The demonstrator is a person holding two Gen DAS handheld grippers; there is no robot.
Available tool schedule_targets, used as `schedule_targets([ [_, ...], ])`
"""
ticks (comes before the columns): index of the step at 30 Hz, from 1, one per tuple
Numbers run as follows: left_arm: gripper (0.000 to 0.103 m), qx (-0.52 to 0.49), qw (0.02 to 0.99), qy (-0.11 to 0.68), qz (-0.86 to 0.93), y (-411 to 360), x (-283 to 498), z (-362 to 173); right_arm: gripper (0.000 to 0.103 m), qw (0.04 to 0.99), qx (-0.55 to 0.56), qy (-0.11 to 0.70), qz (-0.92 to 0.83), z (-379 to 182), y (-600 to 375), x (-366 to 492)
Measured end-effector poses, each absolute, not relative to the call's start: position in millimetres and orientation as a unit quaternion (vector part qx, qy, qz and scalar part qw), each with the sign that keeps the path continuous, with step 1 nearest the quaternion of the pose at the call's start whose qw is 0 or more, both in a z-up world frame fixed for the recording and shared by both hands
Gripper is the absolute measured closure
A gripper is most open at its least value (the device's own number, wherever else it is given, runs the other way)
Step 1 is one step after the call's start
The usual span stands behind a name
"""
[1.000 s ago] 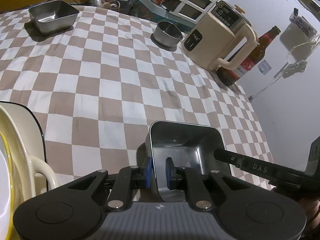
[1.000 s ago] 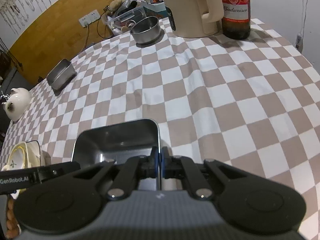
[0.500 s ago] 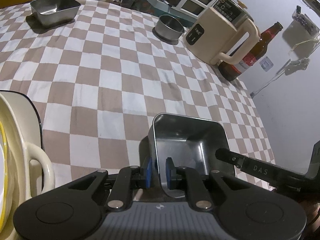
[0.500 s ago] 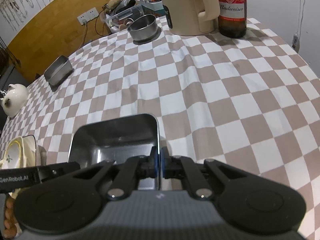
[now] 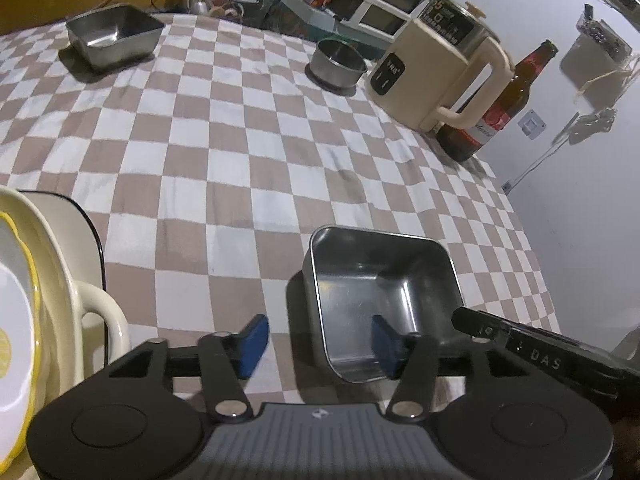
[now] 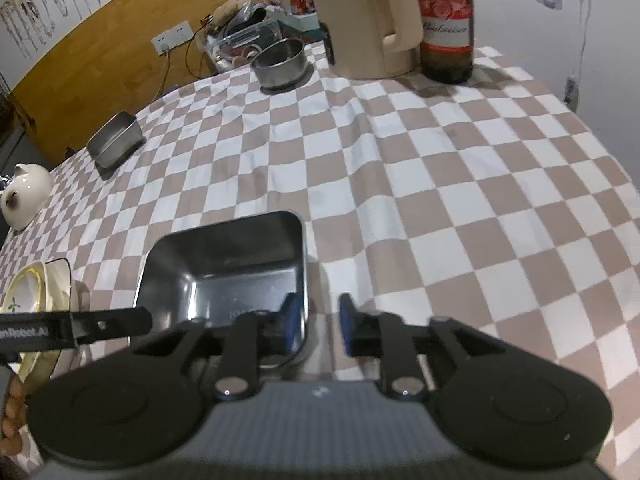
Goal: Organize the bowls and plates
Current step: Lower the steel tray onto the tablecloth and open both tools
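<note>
On the checkered bench (image 5: 224, 148) sits a steel tray (image 5: 380, 304); both grippers' jaws are opening, each straddling a tray wall without gripping.

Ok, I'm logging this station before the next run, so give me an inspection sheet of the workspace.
Surface: checked tablecloth, wrinkled.
Job's things: near square steel tray resting on the cloth; second square tray and round steel bowl at the far side; cream dishes stacked at the left edge.
Clutter: kettle, beer bottle, teapot.
Grippers: left tool and right tool are opening, each astride a tray wall, pads clear.
Cables: one from the wall socket.
Surroundings: wood panel, white wall.
</note>
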State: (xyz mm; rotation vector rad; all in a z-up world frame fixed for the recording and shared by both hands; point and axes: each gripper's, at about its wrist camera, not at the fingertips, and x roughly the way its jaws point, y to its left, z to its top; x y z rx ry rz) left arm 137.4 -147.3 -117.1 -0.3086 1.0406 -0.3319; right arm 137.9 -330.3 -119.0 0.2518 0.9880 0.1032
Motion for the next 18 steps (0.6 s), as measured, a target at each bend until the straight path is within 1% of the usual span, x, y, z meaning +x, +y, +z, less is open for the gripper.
schedule_targets([
  [1,0.039,-0.143,0.845,0.490,-0.158,-148,137,-115,0.061,0.874,0.120,0.469,0.048,-117,-331,136],
  [3,0.030,-0.139,0.849,0.485,-0.157,-148,136,-113,0.054,0.877,0.119,0.463,0.046,-115,-333,132],
  [4,0.028,-0.138,0.850,0.483,-0.158,-148,136,-111,0.050,0.879,0.118,0.461,0.045,-113,-334,130],
  [6,0.019,-0.135,0.852,0.480,-0.161,-148,135,-108,0.045,0.881,0.116,0.457,0.042,-111,-335,128],
  [9,0.009,-0.128,0.857,0.472,-0.163,-148,134,-103,0.035,0.884,0.114,0.451,0.035,-108,-337,125],
  [10,0.007,-0.126,0.859,0.468,-0.164,-148,133,-100,0.033,0.886,0.113,0.449,0.031,-106,-338,124],
  [12,0.001,-0.122,0.863,0.461,-0.165,-147,132,-95,0.029,0.888,0.111,0.445,0.027,-104,-340,122],
  [14,0.000,-0.117,0.868,0.453,-0.164,-143,130,-89,0.020,0.889,0.109,0.444,0.023,-102,-341,120],
  [15,0.000,-0.116,0.870,0.450,-0.164,-142,130,-86,0.011,0.890,0.106,0.443,0.022,-101,-340,119],
  [16,0.000,-0.114,0.873,0.444,-0.165,-139,129,-84,0.005,0.891,0.102,0.442,0.022,-99,-339,118],
  [18,0.000,-0.106,0.879,0.435,-0.164,-133,129,-79,0.000,0.894,0.095,0.436,0.023,-97,-335,117],
])
